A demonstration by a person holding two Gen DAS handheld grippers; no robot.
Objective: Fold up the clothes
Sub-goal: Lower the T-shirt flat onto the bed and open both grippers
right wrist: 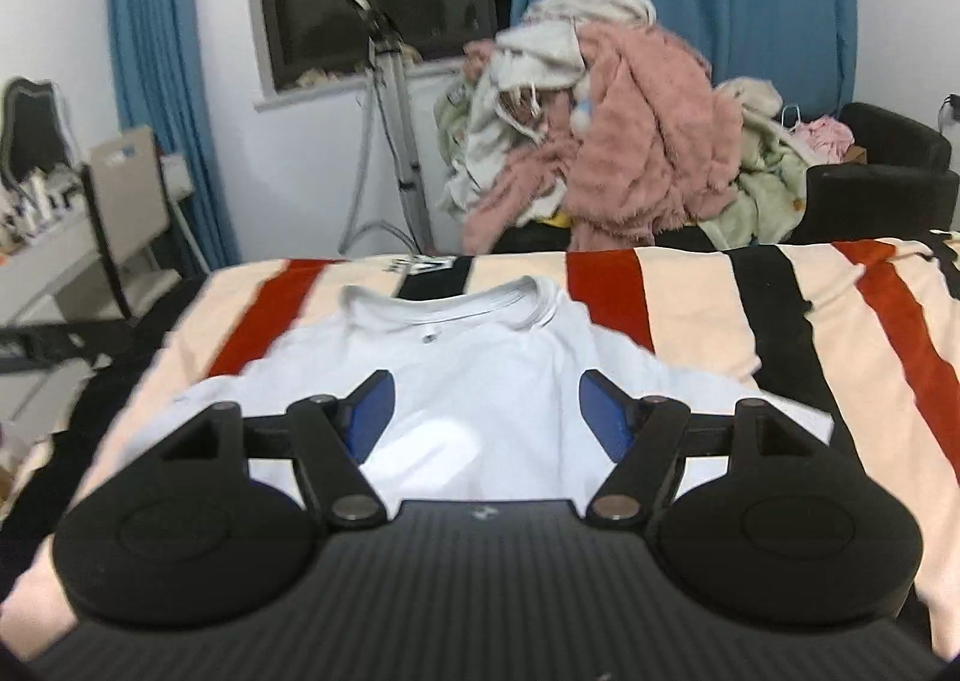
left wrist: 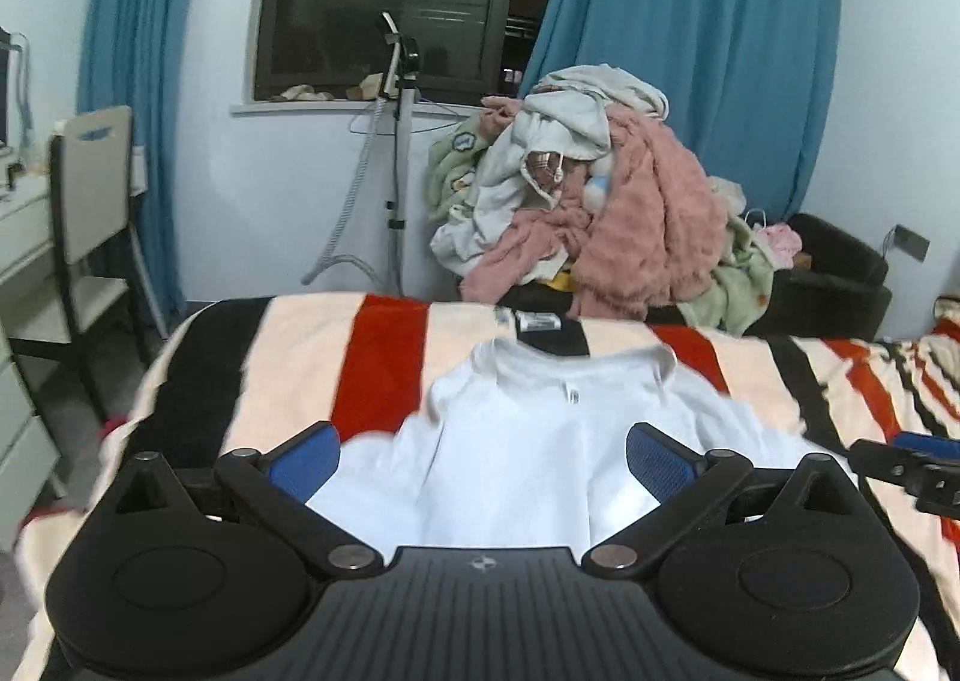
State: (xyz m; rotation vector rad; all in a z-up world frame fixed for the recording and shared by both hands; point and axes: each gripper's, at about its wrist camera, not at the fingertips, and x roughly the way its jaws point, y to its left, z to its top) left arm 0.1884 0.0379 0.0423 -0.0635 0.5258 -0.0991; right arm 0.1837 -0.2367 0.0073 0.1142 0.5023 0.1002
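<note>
A white T-shirt (left wrist: pixel 510 441) lies spread on the striped bed blanket (left wrist: pixel 288 357), collar toward the far edge. It also shows in the right wrist view (right wrist: pixel 480 375). My left gripper (left wrist: pixel 483 456) is open and empty, hovering over the shirt's lower middle. My right gripper (right wrist: pixel 483 417) is open and empty, over the shirt's body. The right gripper's tip shows at the right edge of the left wrist view (left wrist: pixel 912 462). The left gripper's arm shows dimly at the left edge of the right wrist view (right wrist: pixel 48 345).
A tall pile of pink, white and green clothes (left wrist: pixel 594 201) sits on a dark armchair (left wrist: pixel 834 273) beyond the bed. A garment steamer stand (left wrist: pixel 399 153) is by the window. A chair (left wrist: pixel 90 213) and desk stand at left.
</note>
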